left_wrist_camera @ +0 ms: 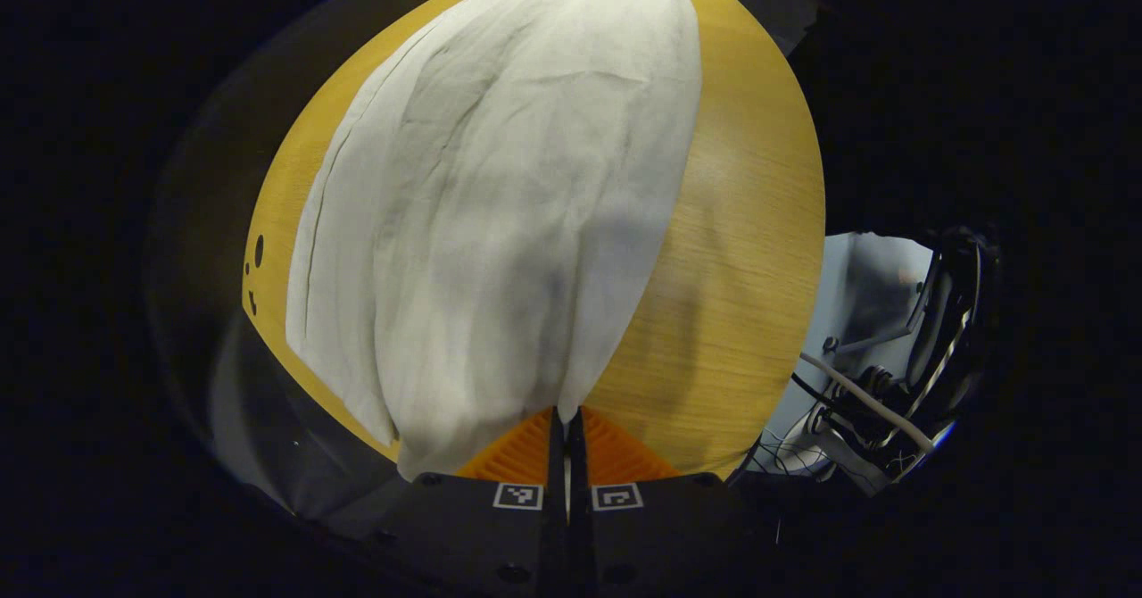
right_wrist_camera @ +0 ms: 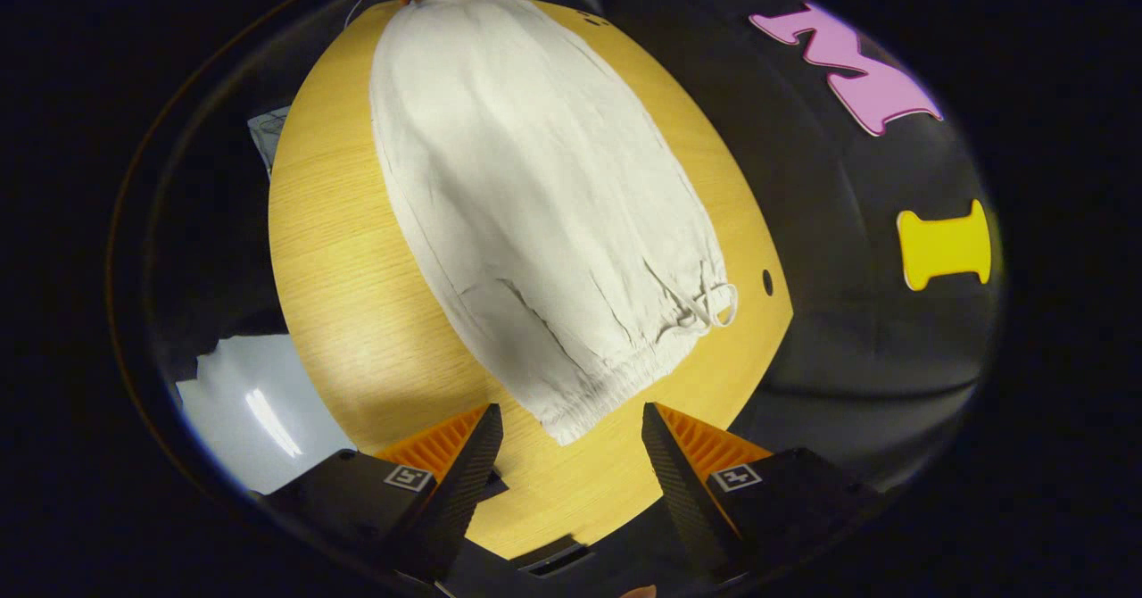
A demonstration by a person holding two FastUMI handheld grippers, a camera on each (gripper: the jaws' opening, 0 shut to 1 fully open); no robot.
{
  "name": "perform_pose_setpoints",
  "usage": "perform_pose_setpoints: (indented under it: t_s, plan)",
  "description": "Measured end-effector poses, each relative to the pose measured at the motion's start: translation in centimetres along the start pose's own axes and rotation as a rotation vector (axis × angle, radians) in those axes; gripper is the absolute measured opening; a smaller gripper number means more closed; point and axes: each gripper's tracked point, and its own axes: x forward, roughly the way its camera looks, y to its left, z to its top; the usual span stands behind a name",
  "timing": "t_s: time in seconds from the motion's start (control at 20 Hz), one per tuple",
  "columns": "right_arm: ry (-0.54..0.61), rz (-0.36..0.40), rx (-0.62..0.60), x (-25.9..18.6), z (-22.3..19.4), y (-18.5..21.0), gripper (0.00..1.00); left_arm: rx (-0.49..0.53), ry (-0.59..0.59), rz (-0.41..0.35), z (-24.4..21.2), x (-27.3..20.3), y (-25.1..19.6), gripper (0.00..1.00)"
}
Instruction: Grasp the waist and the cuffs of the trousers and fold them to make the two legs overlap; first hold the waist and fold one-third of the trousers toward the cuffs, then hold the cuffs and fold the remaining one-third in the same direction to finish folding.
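Note:
The off-white trousers lie lengthwise on the wooden table, the legs laid one over the other. My left gripper is shut on the near cuff end, and the cloth rises slightly into its fingers. In the right gripper view the trousers stretch away from me, with the elastic waist and its drawstring loop nearest. My right gripper stands open just above the table. The waist's near corner sits between its fingers, untouched.
A tangle of cables and dark gear lies off the table's right edge over a pale floor. Small holes mark the tabletop. The black booth wall stands close behind the table.

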Motion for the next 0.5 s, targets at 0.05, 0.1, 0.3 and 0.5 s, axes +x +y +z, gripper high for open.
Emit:
perform_pose_setpoints:
  t_s: [0.05,0.1,0.3,0.5]
  plan:
    - [0.002,0.034,-0.028,0.9,0.1,-0.1,0.97,0.0,0.001,-0.004,-0.1,0.0,0.0,0.06]
    - [0.0,0.063,-0.055,1.6,0.4,-0.2,0.96,-0.002,-0.001,-0.007,0.0,0.1,-0.1,0.06]
    - [0.021,0.218,-0.126,3.8,1.3,0.8,0.96,-0.038,-0.005,-0.026,-0.1,0.0,-0.1,0.06]
    - [0.066,0.386,-0.134,4.4,1.1,2.0,0.89,-0.026,-0.004,-0.038,0.0,0.0,-0.1,0.05]
